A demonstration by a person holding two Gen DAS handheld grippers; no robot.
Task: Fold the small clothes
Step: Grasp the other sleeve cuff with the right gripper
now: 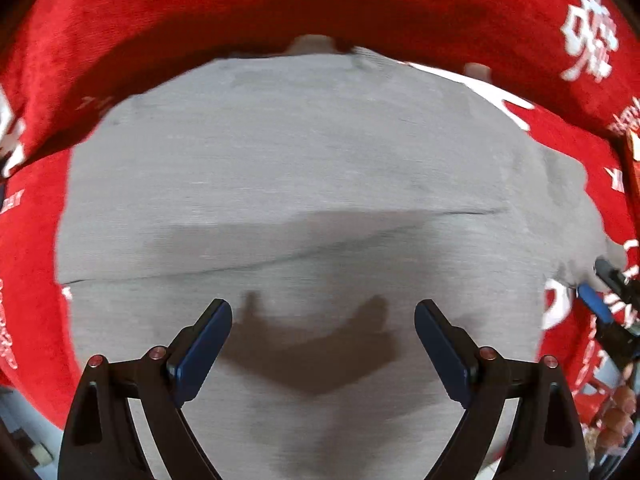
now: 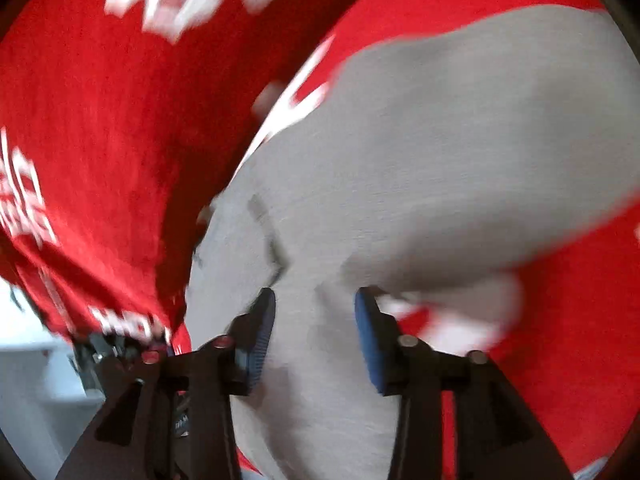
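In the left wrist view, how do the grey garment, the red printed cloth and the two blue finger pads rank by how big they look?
1. Grey garment, filling most of the picture.
2. Red printed cloth, a wide band around it, much of it hidden beneath the garment.
3. Blue pads of the left gripper's fingers: smallest, alike, though nearest the camera.

Garment [image 1: 304, 168] lies on the printed cloth [image 1: 160, 20], apparently folded across.

The grey garment [image 1: 304, 168] is a plain knit piece lying spread flat on a red cloth with white print; a straight fold edge crosses it from side to side; in the right wrist view the grey garment [image 2: 460, 168] looks blurred.
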